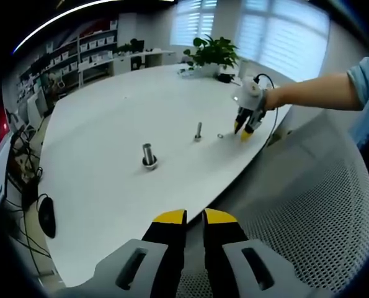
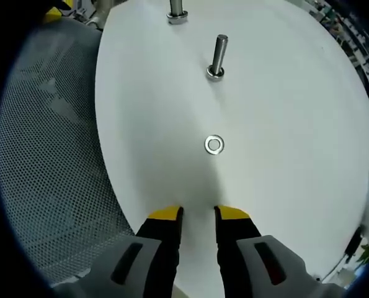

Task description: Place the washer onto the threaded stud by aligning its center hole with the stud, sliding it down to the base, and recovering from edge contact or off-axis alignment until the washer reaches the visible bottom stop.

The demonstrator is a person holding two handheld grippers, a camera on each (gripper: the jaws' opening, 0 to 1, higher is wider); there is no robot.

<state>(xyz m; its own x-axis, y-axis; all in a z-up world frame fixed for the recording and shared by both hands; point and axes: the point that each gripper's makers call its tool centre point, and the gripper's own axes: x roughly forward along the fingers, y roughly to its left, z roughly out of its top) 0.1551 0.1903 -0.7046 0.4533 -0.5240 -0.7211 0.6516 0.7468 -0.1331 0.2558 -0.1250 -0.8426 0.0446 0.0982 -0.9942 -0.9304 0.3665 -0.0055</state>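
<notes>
The washer (image 2: 214, 144) lies flat on the white table (image 2: 296, 155), just ahead of the right gripper (image 2: 198, 214), btw its tips and the near stud (image 2: 218, 56). It is not picked yet, so I judge the step in hand is the approach for the grasp. The right gripper's jaws stand a little apart with nothing btw them and point straight at the washer, prob. so the tips can come down on either side of its rim.

The left gripper (image 1: 195, 216) is held back over the table edge, jaws nearly together w/ a narrow gap, holding nothing; it seems only to wait, out of the way. From its view the right gripper (image 1: 245, 129) hangs just beside the washer (image 1: 220, 135), w/ the slim stud (image 1: 198, 131) near and a thicker stud (image 1: 149, 155) further left.

Hard to make out: the threads on the studs and the bottom stop. The second stud (image 2: 177, 10) is cut off at the top of the right gripper view. Which stud is the target, I cannot tell.
</notes>
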